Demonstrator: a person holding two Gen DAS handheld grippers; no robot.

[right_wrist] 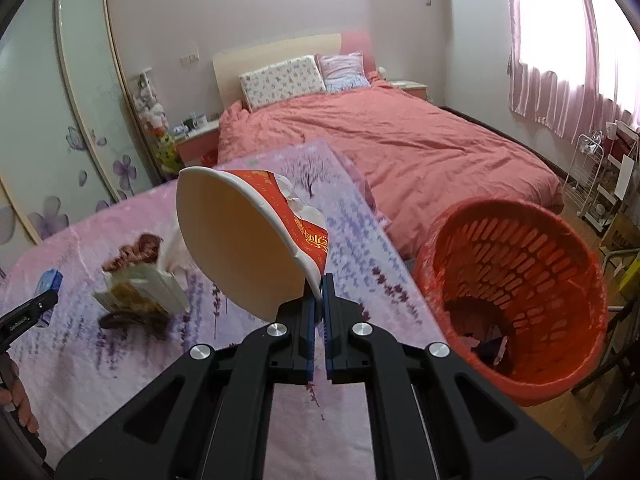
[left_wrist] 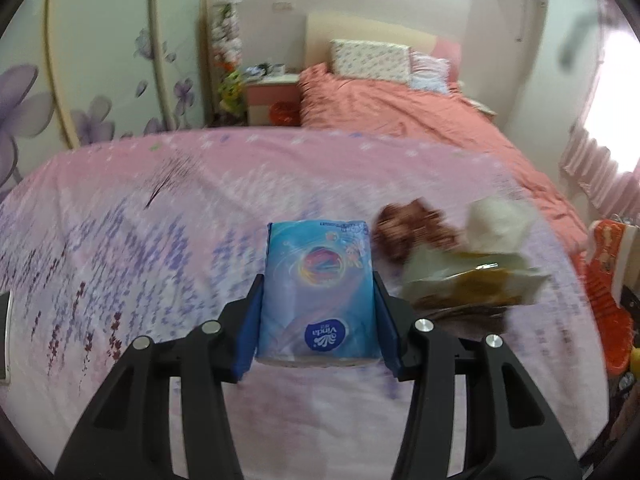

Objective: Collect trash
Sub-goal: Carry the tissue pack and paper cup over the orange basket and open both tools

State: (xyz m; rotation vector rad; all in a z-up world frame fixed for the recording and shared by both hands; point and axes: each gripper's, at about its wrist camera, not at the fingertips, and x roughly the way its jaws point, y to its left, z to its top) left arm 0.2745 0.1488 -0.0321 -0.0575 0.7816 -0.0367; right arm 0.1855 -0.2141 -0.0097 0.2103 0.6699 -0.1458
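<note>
**Cup in the right gripper, basket just off to its right**

I am holding the torn paper cup [right_wrist: 256, 240] by its rim in the right gripper [right_wrist: 319, 300], the 2 jaws pinched nearly together on the thin wall. The cup is hanging above the lavender-print cover [right_wrist: 120, 360], mouth facing back toward my camera, its long axis tilting up and to the left. The orange basket [right_wrist: 516, 292] is standing on the floor just beside the cover's edge, to the right of the cup and lower, its mouth tipped toward me with some scraps already inside. So I judge the right arm is the nearer one.

Left of the basket, my left gripper [left_wrist: 318, 316] is clamping the blue tissue pack [left_wrist: 318, 280] lengthwise. Beyond it the crumpled wrappers [left_wrist: 468, 264] are lying on the cover, further from the basket than the cup.
</note>
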